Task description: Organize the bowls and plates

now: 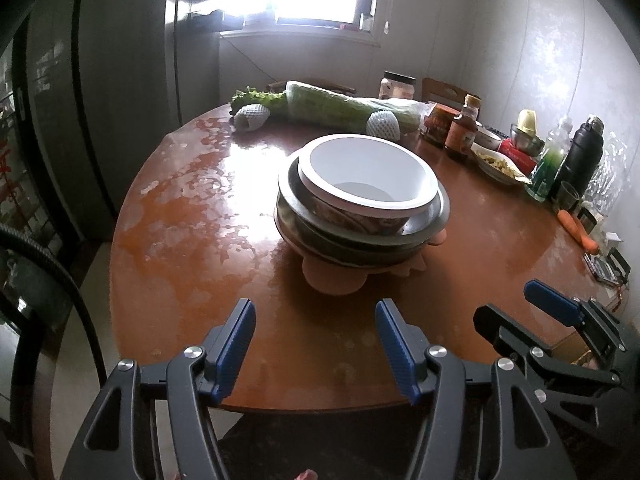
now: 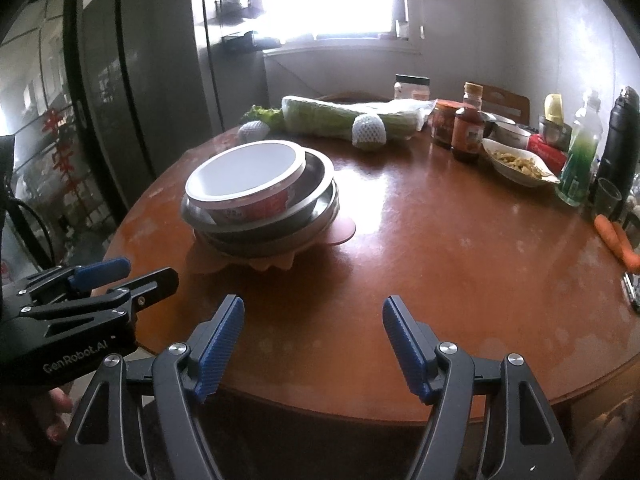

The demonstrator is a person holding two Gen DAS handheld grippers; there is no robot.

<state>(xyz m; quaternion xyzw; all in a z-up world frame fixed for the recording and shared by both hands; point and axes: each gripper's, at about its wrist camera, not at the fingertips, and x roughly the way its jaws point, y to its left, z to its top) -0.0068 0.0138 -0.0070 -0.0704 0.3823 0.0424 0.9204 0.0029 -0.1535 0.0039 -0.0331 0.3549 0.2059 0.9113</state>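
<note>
Where white bowl (image 1: 366, 174) tops steel plates (image 1: 424, 222) (stacked); left gripper (image 1: 316, 326), right gripper (image 2: 314, 320) apart, empty.

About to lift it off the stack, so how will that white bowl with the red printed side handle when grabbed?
The white bowl with the red printed side looks light. It sits off-centre in the steel dishes, so it may tip or slide. Its rim seems stiff enough to pinch.
</note>
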